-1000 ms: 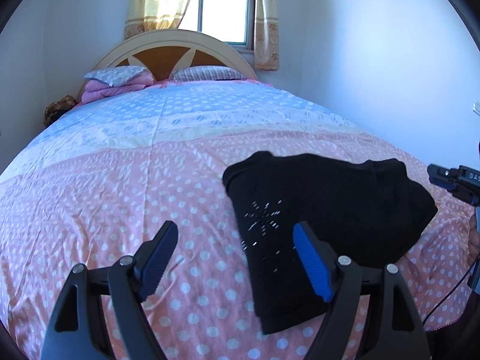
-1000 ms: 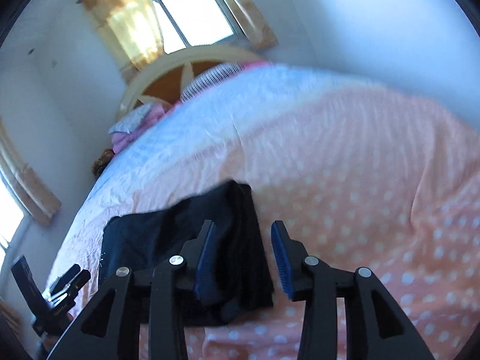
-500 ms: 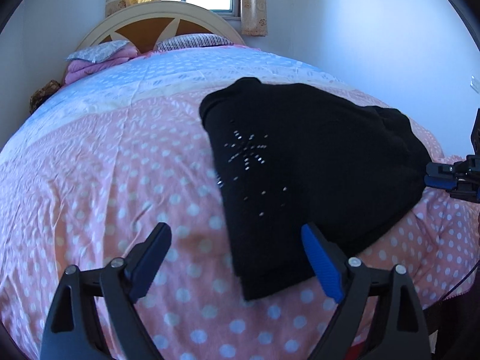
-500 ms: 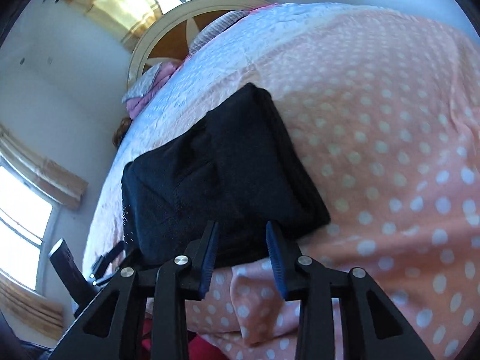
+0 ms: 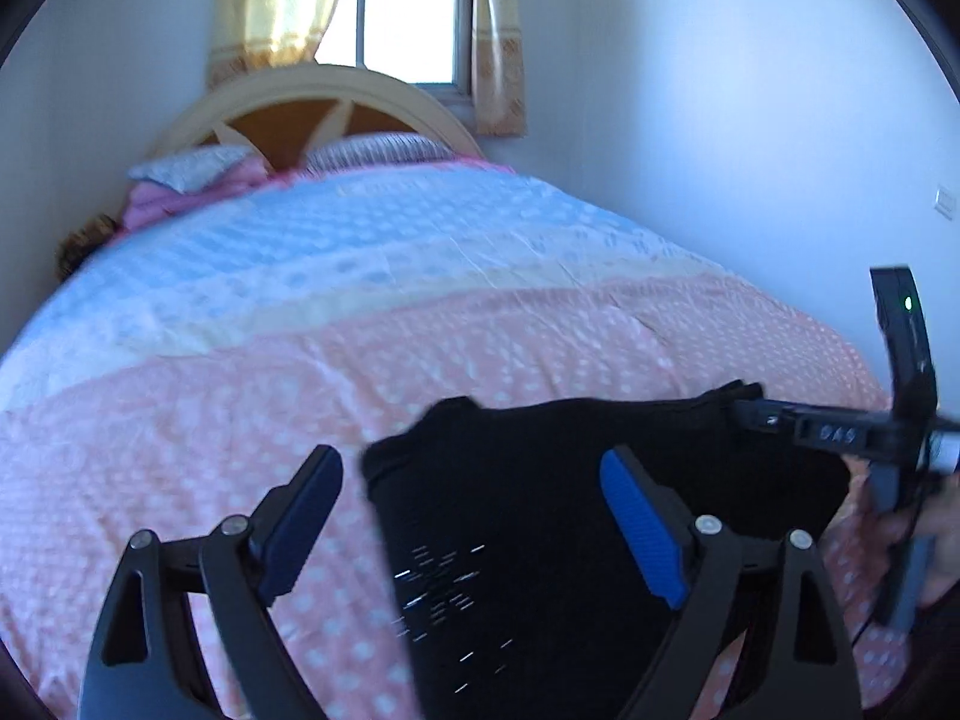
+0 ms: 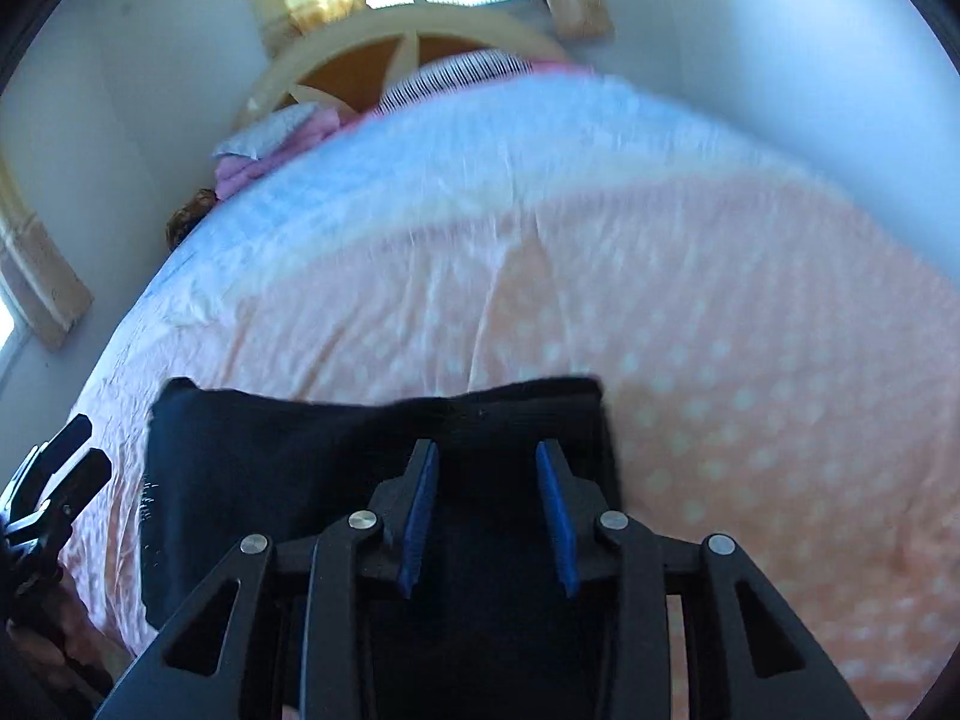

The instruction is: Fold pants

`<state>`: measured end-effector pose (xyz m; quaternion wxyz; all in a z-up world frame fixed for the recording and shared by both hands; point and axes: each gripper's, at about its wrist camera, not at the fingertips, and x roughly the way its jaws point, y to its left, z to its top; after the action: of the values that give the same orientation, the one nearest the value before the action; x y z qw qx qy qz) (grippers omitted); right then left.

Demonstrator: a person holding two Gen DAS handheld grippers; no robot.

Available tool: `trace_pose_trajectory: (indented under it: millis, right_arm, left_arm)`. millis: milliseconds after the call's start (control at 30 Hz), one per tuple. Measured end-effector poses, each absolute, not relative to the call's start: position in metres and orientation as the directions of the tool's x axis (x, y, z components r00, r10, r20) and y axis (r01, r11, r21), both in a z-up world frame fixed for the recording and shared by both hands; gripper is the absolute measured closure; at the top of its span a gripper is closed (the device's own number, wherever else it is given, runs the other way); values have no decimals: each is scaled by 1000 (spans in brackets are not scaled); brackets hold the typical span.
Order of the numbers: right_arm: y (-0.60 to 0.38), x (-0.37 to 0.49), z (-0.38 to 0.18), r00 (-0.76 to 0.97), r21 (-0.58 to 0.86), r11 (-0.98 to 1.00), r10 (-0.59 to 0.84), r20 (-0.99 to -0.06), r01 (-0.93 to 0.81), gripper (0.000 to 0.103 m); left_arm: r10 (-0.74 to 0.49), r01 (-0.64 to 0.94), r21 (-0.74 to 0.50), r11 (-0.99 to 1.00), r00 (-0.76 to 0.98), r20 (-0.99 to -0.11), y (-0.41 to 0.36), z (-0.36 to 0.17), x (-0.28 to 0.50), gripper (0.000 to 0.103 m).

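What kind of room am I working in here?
A home bedroom, it seems: a bed with a polka-dot cover, an arched headboard with pillows, and a curtained window. Black pants lie on the bed.

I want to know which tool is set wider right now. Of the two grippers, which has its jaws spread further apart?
The left gripper: its jaws gape wide over the black pants. The right gripper is open more narrowly.

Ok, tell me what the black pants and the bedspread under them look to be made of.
The black pants look like a soft, matte knit, possibly cotton: no sheen, a limp thick fold, with small glinting studs or sequins on one area. The bedspread looks like thin woven cotton or a blend: matte, printed with white dots, fine creases. Blur leaves the weave unclear.
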<state>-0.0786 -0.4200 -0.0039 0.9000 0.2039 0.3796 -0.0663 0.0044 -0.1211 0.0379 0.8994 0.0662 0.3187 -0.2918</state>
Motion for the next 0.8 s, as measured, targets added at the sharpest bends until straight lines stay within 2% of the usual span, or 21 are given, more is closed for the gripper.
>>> trace_pose_trajectory:
  millis: [100, 167, 300, 500, 533, 567, 633, 667, 733, 800]
  right_arm:
    - [-423, -90, -16, 791, 352, 906, 33, -610, 234, 67]
    - [-425, -90, -19, 821, 377, 902, 46, -569, 210, 67]
    - [-430, -89, -19, 837, 422, 887, 81, -541, 186, 67]
    - [-428, -83, -20, 840, 443, 877, 94, -534, 183, 67]
    - [-428, -84, -20, 841, 447, 876, 96, -532, 182, 67]
    - [-428, -84, -20, 841, 448, 876, 97, -532, 182, 67]
    - [-428, -84, -20, 841, 440, 879, 91, -534, 184, 67]
    - [-428, -82, -22, 840, 434, 882, 87, -535, 185, 67]
    - [-427, -82, -21, 839, 419, 889, 77, -538, 187, 67]
    - [-428, -82, -21, 840, 417, 889, 76, -538, 187, 67]
  left_arm:
    - [-406, 517, -63, 854, 585, -703, -132, 15, 23, 12]
    - [-397, 455, -136, 880, 548, -736, -116, 7, 36, 12]
    - [-472, 370, -309, 876, 535, -701, -72, 6, 42, 12]
    - [-613, 410, -469, 782, 375, -695, -84, -7, 56, 14]
    - [-633, 419, -489, 765, 346, -693, -91, -11, 56, 19]
    - [-655, 432, -511, 743, 310, -689, -100, -14, 58, 36]
    - [-652, 444, -504, 741, 296, -698, -114, -13, 61, 46]
    - [-652, 449, -497, 742, 312, -691, -117, -9, 65, 58]
    - [-675, 450, -521, 725, 317, -666, -119, -2, 79, 72]
    - [-676, 424, -537, 730, 330, -659, -117, 2, 96, 74]
